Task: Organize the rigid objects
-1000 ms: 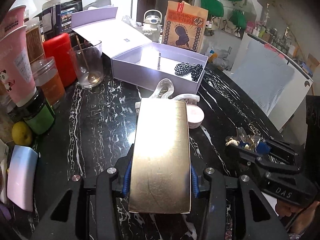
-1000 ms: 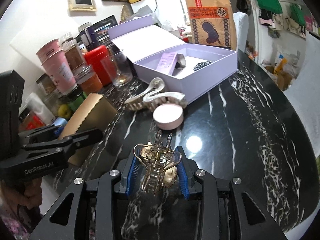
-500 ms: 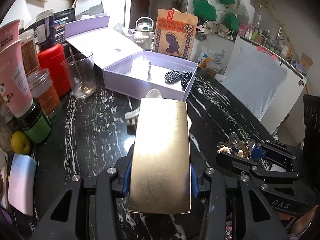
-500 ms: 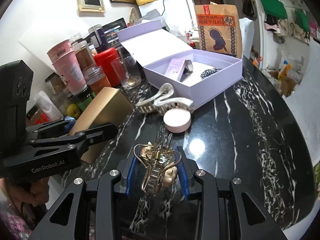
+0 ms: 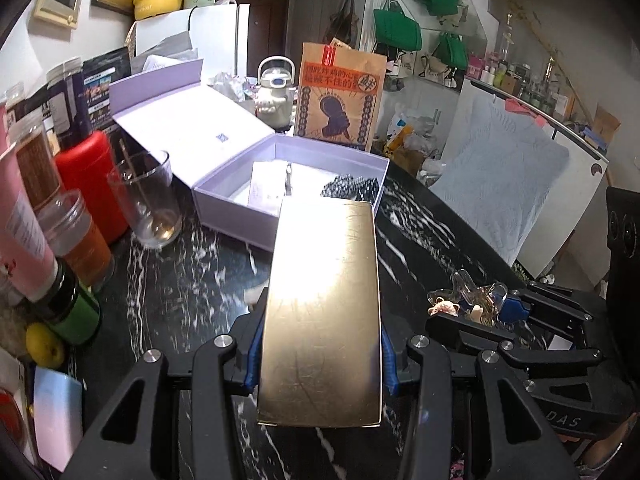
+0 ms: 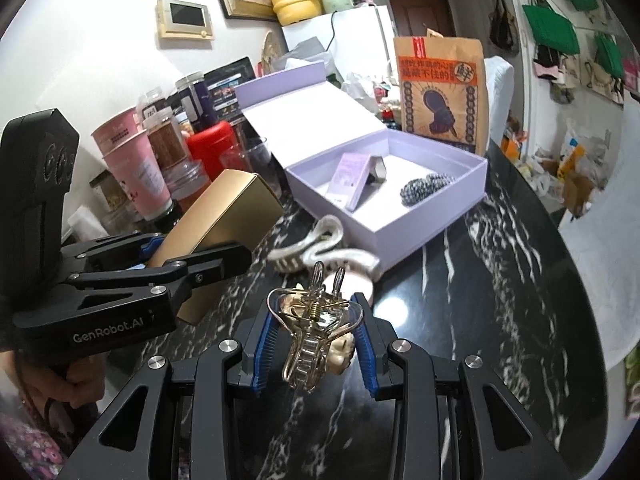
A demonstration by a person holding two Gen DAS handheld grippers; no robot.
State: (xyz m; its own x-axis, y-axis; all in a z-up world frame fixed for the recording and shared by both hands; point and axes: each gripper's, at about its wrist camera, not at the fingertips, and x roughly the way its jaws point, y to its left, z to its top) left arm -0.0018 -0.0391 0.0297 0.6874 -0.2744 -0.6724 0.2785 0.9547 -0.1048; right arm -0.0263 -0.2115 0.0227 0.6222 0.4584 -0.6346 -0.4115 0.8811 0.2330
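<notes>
My left gripper (image 5: 320,354) is shut on a flat gold box (image 5: 322,312), held above the black marble table; it also shows in the right wrist view (image 6: 218,220). My right gripper (image 6: 314,346) is shut on a gold metal hair claw clip (image 6: 314,336), seen also in the left wrist view (image 5: 472,300). An open lilac box (image 6: 400,184) stands ahead with a small lilac carton (image 6: 350,180) and a black-and-white scrunchie (image 6: 426,186) inside. A white claw clip (image 6: 316,248) and a round pink tin (image 6: 356,282) lie in front of it.
A drinking glass (image 5: 146,200), red canister (image 5: 90,176), pink cups (image 6: 132,168) and jars crowd the table's left side. A brown paper bag (image 6: 440,92) stands behind the lilac box, whose lid (image 5: 188,128) lies open to the back left. The table edge (image 6: 576,264) curves at right.
Both grippers have risen and tilted up with their loads. The gold box now hides the white clip and pink tin in the left wrist view. The table objects look farther below.
</notes>
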